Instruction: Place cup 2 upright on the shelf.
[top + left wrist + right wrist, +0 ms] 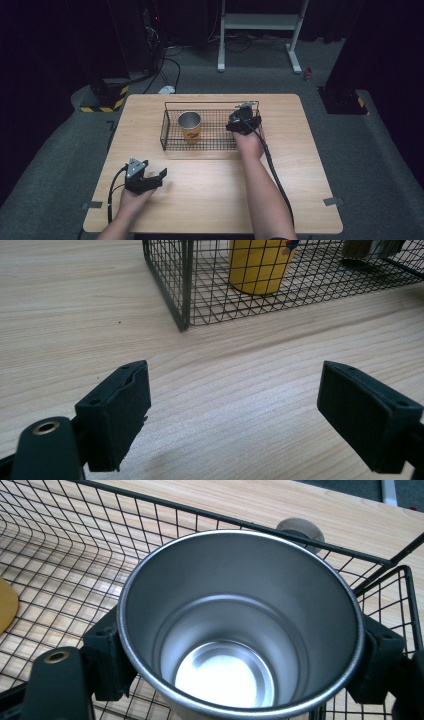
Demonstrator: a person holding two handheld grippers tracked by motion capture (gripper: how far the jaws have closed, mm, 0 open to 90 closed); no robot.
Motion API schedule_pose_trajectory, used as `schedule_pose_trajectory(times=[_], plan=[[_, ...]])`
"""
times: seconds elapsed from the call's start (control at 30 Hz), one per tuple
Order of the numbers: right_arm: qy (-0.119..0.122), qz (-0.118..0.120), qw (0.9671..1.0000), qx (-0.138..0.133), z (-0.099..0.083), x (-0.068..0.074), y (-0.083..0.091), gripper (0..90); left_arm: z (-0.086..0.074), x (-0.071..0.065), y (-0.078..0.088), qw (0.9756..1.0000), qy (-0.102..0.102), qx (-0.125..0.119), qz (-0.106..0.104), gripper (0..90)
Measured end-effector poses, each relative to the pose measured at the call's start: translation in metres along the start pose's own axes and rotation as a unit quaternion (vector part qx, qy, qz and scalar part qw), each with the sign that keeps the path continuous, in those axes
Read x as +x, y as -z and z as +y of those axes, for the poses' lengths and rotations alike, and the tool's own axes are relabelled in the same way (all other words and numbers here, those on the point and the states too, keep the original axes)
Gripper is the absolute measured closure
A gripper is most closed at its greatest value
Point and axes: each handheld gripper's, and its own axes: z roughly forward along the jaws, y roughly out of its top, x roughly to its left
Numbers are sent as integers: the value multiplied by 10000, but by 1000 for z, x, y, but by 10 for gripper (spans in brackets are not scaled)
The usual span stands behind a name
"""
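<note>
A black wire basket stands at the middle back of the wooden table. Inside it, left of centre, a yellow cup with a steel interior stands upright. At the basket's right end, my right gripper is shut on a second steel cup; both jaws press its sides just below the rim, and its mouth faces the camera. This cup sits inside the basket, above the wire floor. My left gripper rests at the front left, open and holding nothing, pointing toward the basket's corner and the yellow cup.
A small round wooden-coloured piece lies on the table just beyond the basket's far rim. Bare table spreads in front of the basket. On the dark floor behind the table are cables and a white stand.
</note>
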Motion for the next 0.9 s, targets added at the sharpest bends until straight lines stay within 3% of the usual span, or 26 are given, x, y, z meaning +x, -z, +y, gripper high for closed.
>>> schedule_pose_trajectory(times=[0.27,0.9], plan=[[-5,-12,9999,117,-3,1,-1,184,0,0,0,10000,-1,0,-1,144],[-67,65,9999,86,-10,-2,1,183,0,0,0,10000,-14,9,2,146]])
